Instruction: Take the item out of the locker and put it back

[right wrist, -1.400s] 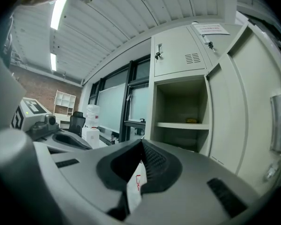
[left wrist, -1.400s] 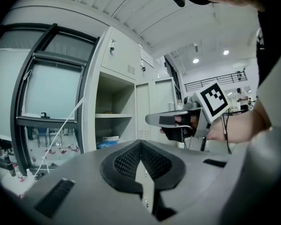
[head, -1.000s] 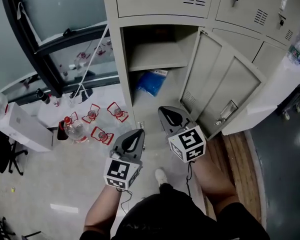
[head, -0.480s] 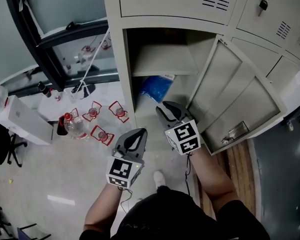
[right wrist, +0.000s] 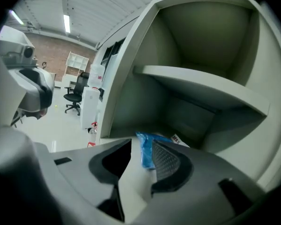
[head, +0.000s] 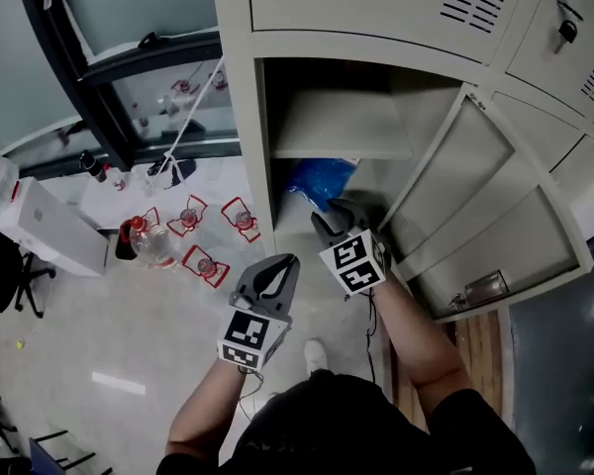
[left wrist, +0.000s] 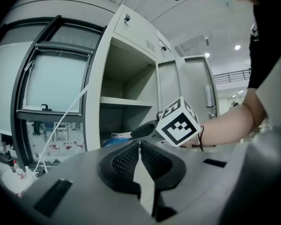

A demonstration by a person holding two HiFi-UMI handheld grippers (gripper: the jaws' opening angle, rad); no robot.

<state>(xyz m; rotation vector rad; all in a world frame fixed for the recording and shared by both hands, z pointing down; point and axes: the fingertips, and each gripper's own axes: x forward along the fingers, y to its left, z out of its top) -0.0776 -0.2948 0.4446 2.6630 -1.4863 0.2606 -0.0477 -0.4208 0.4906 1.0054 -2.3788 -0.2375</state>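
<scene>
A blue packet (head: 315, 180) of crinkled, glossy plastic, with a white printed label at one end, lies slumped on the floor of the open locker (head: 246, 117), in the compartment under its single shelf (head: 342, 122). It sits just ahead of the right tongs (head: 339, 212) and is not touched by them. In the right gripper view, the packet (right wrist: 146, 150) shows beyond the gap between the jaws.

A second ago the right tongs hung back outside the locker with their jaws together. They now reach to the mouth of the lower compartment, much nearer the packet, and the jaws are opening with nothing pressed between them. The left tongs (head: 275, 275) stay low, behind and to the left of the right pair. Their jaws are closed and empty, as the left gripper view (left wrist: 139, 157) shows.

The locker is smooth, beige painted sheet metal with square edges. Its door (head: 485, 201) swings wide to the right of the right tongs. The pads (right wrist: 166, 161) of the tongs are black and finely ribbed, set in rounded grey housings. A black-and-white marker cube (head: 353, 262) rides behind the right pair.
</scene>
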